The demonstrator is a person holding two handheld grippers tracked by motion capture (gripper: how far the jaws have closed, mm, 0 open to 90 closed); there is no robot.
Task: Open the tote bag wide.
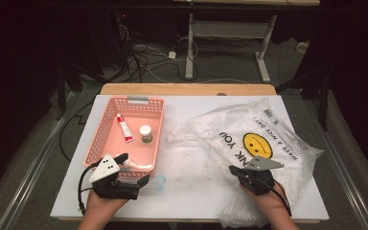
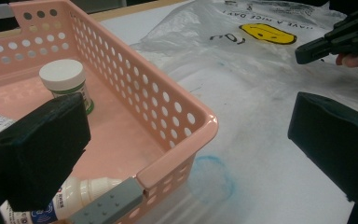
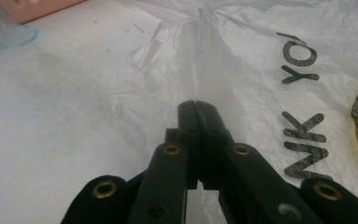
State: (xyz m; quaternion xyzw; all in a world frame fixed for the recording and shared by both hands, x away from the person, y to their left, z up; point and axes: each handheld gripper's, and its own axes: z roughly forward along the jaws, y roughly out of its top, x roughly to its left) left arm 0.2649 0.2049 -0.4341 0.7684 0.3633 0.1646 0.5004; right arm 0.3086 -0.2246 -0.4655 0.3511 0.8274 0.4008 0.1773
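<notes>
The plastic bag point(image 1: 254, 143) lies crumpled on the right of the worktop point(image 1: 187, 196): light, limp and slippery, best pinched at a gathered fold. The right tongs point(image 3: 196, 105) are closed on its film near the edge; the left tongs point(image 2: 186, 140) stand open astride the near right corner of the pink basket point(image 2: 177, 116).

High view looks down the table; both tongs views sit close, perhaps sharing the plastic bag point(image 1: 249, 139).

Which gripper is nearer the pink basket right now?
Left. The left gripper sits at the pink basket's near corner; the right gripper is off to the side, shut on the plastic bag.
</notes>
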